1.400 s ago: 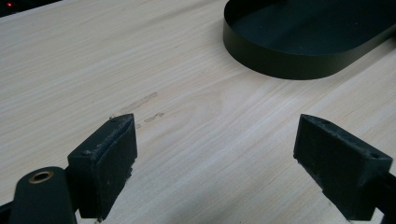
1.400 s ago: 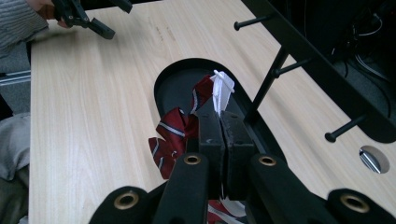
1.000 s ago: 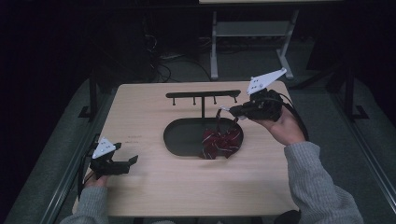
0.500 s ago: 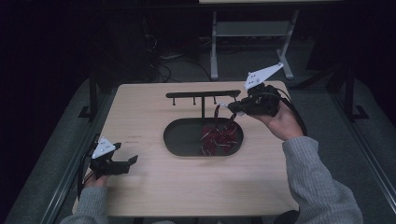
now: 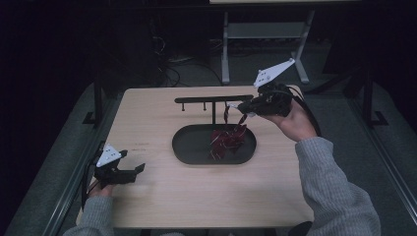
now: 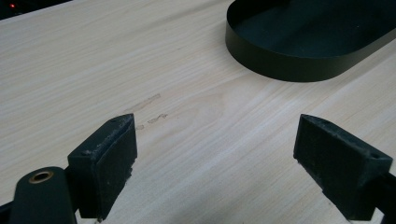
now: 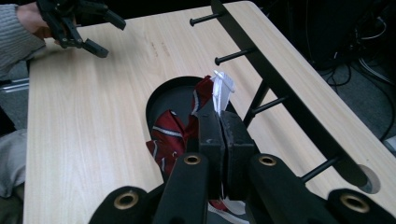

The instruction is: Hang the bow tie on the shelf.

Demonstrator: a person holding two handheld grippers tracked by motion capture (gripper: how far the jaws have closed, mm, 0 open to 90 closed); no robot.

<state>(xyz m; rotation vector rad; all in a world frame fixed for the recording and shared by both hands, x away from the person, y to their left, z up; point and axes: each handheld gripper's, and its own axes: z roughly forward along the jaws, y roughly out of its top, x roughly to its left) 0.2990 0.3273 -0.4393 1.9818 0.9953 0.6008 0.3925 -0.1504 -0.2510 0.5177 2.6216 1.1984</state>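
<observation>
A dark red cloth with white stripes (image 5: 227, 140) lies partly in the black oval tray (image 5: 189, 152) at mid-table. One end of it hangs up to my right gripper (image 5: 239, 109), which is shut on it just in front of the black peg rack (image 5: 211, 100). In the right gripper view the jaws (image 7: 220, 121) are pressed together on the cloth (image 7: 170, 133), and a white tag (image 7: 223, 91) sticks out past them beside the rack's pegs (image 7: 275, 79). My left gripper (image 5: 138, 169) rests open near the table's front left edge, its jaws (image 6: 215, 154) wide apart over bare wood.
The tray's near wall (image 6: 289, 65) lies ahead of the left gripper. The rack stands upright behind the tray with several short pegs along its bar. A metal stand (image 5: 265, 34) and cables sit on the dark floor beyond the table.
My right gripper has lifted slightly toward the rack, drawing one end of the red cloth up out of the tray. The left gripper has stayed put.
</observation>
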